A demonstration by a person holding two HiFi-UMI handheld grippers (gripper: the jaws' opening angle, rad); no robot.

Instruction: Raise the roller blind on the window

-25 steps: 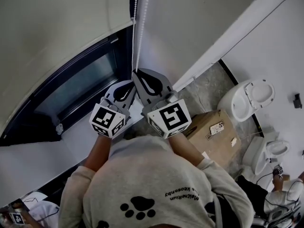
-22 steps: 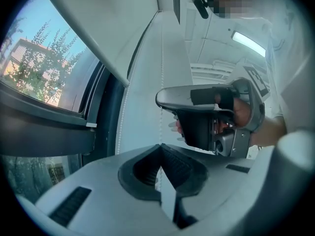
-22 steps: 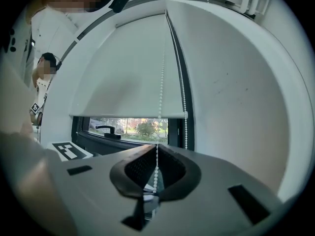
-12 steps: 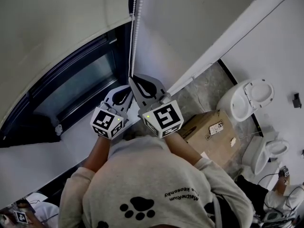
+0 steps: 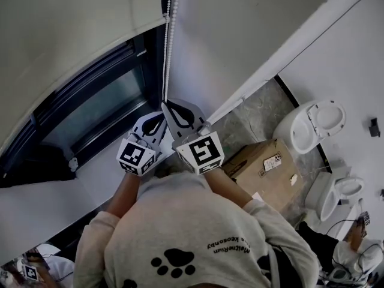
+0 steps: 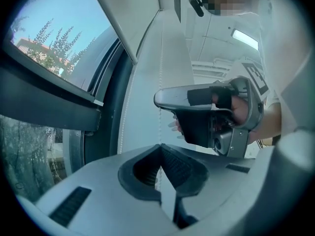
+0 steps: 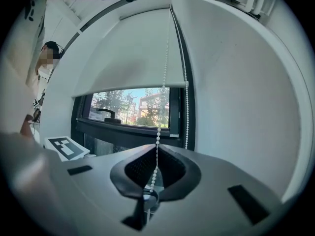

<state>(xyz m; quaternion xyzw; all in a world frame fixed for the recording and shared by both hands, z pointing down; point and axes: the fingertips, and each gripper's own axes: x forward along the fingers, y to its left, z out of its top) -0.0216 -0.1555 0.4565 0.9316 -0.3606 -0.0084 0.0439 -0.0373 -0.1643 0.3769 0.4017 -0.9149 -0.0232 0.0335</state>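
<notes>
The off-white roller blind [image 5: 66,35] covers the top of the dark-framed window [image 5: 90,113]; its lower edge [image 7: 128,85] leaves a strip of glass bare. A white bead chain [image 5: 170,23] hangs at the window's right side. My right gripper [image 5: 166,104] is shut on one strand [image 7: 157,136], which runs between its jaws. Just below it and to the left, my left gripper [image 5: 161,114] is shut on the same strand [image 6: 160,129]. In the left gripper view the right gripper [image 6: 157,100] sits directly above the left jaws. A second strand [image 7: 186,112] hangs free beside the frame.
A white wall [image 5: 240,35] stands right of the window. On the floor lie a cardboard box [image 5: 267,170] and white toilets [image 5: 312,125] [image 5: 333,194]. A window handle [image 7: 106,113] shows on the frame. Another person [image 7: 47,68] stands at the left.
Both grippers have sunk together along the chain, keeping their hold on it. Their marker cubes have drifted slightly left in the head view.
</notes>
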